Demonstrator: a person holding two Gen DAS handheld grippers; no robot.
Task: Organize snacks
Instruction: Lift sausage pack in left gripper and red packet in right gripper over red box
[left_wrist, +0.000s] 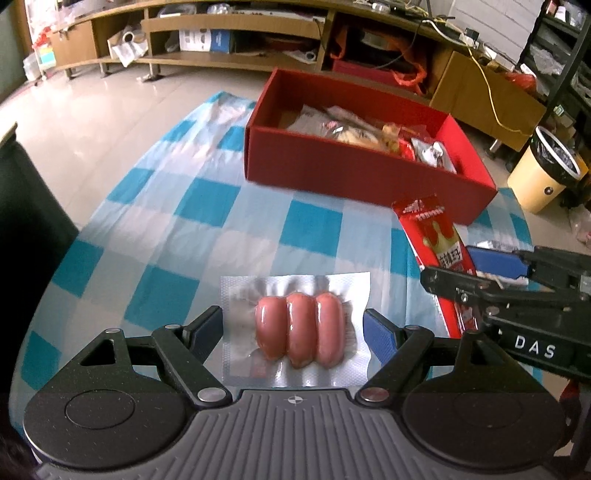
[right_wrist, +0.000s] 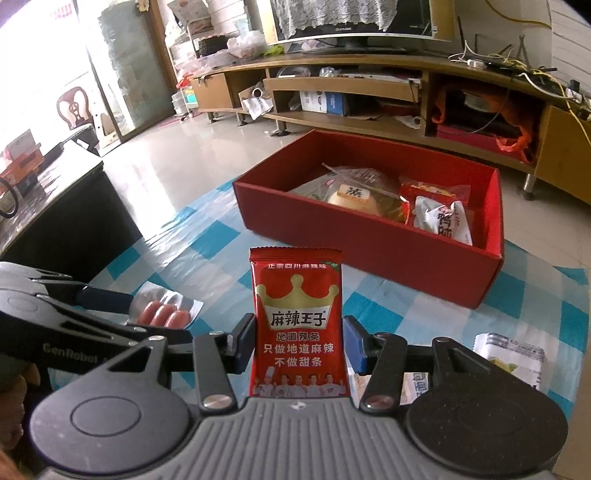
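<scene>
Blue-and-white checked cloth (left_wrist: 207, 206) covers the bench, with pale tiled floor beyond it and a long wooden TV cabinet (right_wrist: 369, 96) along the far wall, its shelves crammed with boxes, bags and cables too cluttered to sort out. A cream waste bin (left_wrist: 546, 173) stands on the floor at the right of the left wrist view.

On the cloth sits an open red box (right_wrist: 369, 236) holding several wrapped snacks; only the top ones show, a pale cake under clear film and a red and a white packet beside it, and whatever lies under them is hidden.

The left hand-held gripper (left_wrist: 293, 326) grips a clear vacuum pack of three pink sausages (left_wrist: 299, 334), its jaws standing wide with a blue pad at each side edge of the pack. The near end of the pack is cut off by the gripper body. In the right wrist view the same pack is half covered by the gripper's fingers.

The right hand-held gripper (right_wrist: 299, 341) is clamped on a red spicy-strip packet (right_wrist: 297, 325) printed with a gold crown, held upright facing the camera, its bottom edge hidden behind the gripper body. Both held snacks are near the box but outside it.

A white and green packet (right_wrist: 509, 360) lies on the cloth at the lower right, partly hidden behind the right gripper.
</scene>
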